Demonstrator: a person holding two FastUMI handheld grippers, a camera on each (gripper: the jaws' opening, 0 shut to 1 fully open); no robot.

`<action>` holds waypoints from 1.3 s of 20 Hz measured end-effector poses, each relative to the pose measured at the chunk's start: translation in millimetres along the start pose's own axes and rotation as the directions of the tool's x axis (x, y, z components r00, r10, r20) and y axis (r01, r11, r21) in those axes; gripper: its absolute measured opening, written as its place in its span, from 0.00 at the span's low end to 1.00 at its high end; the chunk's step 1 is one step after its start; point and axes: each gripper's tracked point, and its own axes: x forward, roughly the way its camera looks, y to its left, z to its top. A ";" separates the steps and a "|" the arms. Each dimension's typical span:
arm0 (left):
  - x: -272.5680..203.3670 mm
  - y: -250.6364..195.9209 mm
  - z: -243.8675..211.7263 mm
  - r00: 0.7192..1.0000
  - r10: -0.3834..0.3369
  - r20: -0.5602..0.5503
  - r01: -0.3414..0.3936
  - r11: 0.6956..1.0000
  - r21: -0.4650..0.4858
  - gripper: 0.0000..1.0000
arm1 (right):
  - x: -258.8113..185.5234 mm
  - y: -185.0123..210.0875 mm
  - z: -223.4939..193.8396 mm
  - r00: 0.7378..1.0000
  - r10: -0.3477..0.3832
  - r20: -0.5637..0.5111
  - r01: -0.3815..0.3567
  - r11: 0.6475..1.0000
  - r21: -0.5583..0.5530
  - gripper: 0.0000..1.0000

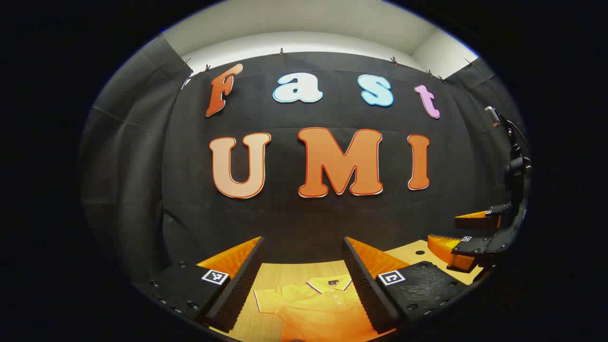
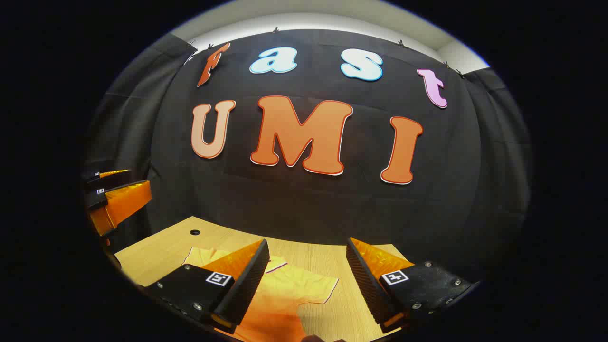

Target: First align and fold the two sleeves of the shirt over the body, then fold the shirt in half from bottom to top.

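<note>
- Shirt [image 1: 323, 304] lies flat on the wooden table [image 2: 156, 254], collar toward the booth wall, hem toward the person. Long axis runs away from the cameras, roughly along both grippers' pointing direction.
- Left gripper [image 1: 301, 285]: fingers spread wide, nothing between them, held above the table. Shirt sits below and just ahead; collar and button placket show in the gap, and one short sleeve [image 1: 270, 301] sticks out toward the left finger.
- Right gripper [image 2: 308, 285]: fingers also wide, empty, raised off the cloth. The other short sleeve [image 2: 318, 287] lies spread in the gap between its fingers, its cuff edge pointing toward the right finger.
- Each gripper sits over its own side of the shirt, so each is nearer its own sleeve. Can't tell which one is lower.
- Each gripper also shows at the edge of the other's view, off to the side, well apart from it.
- Shirt look: yellow-orange polo, short sleeves, thin dark-and-white trim on collar and cuffs, small tag inside the neck. Mostly smooth, light wrinkles on the body.
- Judgement: nothing folded yet, both sleeves out flat. Next move likely needs each gripper down onto its sleeve edge, pinch, then carry inward over the body.
- Risk: thin cloth, easy to pinch the body layer along with the sleeve.
</note>
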 end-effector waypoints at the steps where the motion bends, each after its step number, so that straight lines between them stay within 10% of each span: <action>1: -2.1 -1.1 0.9 1.000 0.005 0.001 -0.005 1.000 0.004 0.98 | 0.8 0.5 -1.5 1.000 0.006 0.001 -0.006 1.000 0.001 0.98; 16: -18.9 -6.9 -1.5 0.998 0.055 -0.010 -0.055 0.998 0.032 0.98 | 10.1 -5.3 -20.4 0.998 0.049 -0.048 -0.048 0.999 0.011 0.99; 26: -36.5 -6.9 -3.0 0.993 0.114 -0.015 -0.112 0.991 0.078 0.98 | 49.9 -39.9 -94.3 0.952 0.037 -0.304 -0.010 0.996 0.090 0.99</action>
